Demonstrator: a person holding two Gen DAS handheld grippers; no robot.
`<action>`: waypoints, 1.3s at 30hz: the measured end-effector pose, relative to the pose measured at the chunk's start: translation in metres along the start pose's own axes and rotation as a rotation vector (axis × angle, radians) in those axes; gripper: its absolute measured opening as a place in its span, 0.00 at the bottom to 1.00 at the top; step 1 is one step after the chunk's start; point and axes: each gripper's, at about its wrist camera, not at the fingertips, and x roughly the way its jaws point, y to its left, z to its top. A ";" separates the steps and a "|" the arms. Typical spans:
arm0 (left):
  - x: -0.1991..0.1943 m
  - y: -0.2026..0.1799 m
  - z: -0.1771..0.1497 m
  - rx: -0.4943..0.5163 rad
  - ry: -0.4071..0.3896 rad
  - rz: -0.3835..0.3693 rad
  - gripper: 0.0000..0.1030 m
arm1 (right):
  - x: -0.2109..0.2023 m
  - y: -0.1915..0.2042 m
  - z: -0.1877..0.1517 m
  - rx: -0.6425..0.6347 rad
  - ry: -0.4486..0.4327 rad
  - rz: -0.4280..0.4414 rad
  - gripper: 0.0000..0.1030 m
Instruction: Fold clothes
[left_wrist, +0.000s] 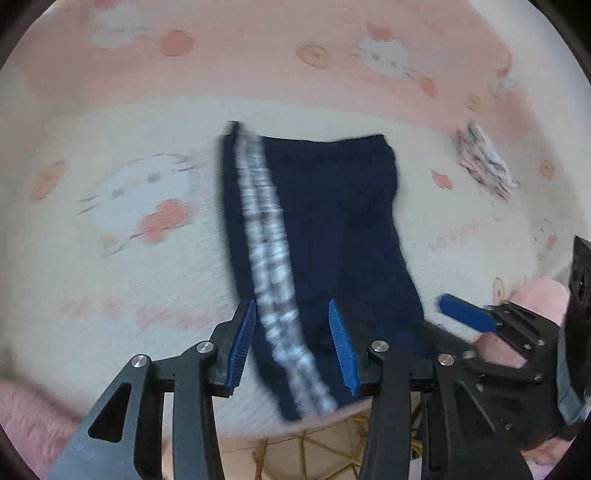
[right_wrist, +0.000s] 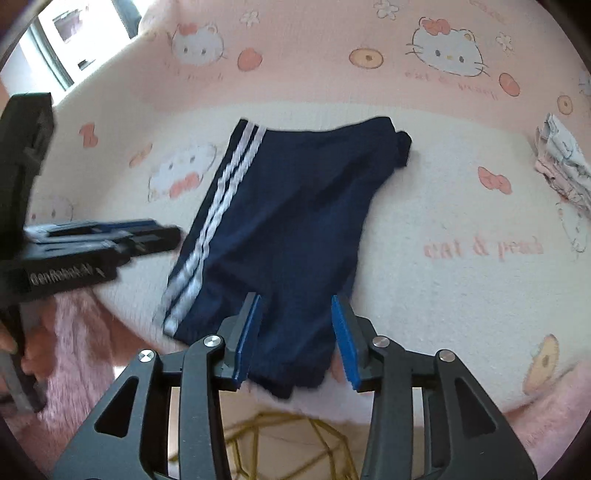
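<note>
The navy shorts (right_wrist: 291, 229) with two white side stripes (right_wrist: 210, 225) lie flat on the cat-print blanket (right_wrist: 461, 266), stretching away from both my grippers, their near hem right at my fingertips. My right gripper (right_wrist: 295, 336) hangs wide open over that hem, gripping nothing. My left gripper (left_wrist: 291, 343) is also spread wide above the striped edge. A small folded patterned cloth (right_wrist: 561, 162) sits well off to my right.
</note>
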 end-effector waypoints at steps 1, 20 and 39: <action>0.009 -0.002 0.003 0.016 0.017 -0.010 0.42 | 0.008 0.001 0.003 -0.008 0.003 0.003 0.39; 0.036 -0.017 -0.005 0.133 0.068 0.091 0.44 | 0.043 -0.001 0.005 -0.109 0.122 -0.044 0.42; 0.072 -0.077 0.030 0.174 0.036 0.065 0.49 | 0.049 0.007 0.004 -0.143 0.078 -0.057 0.42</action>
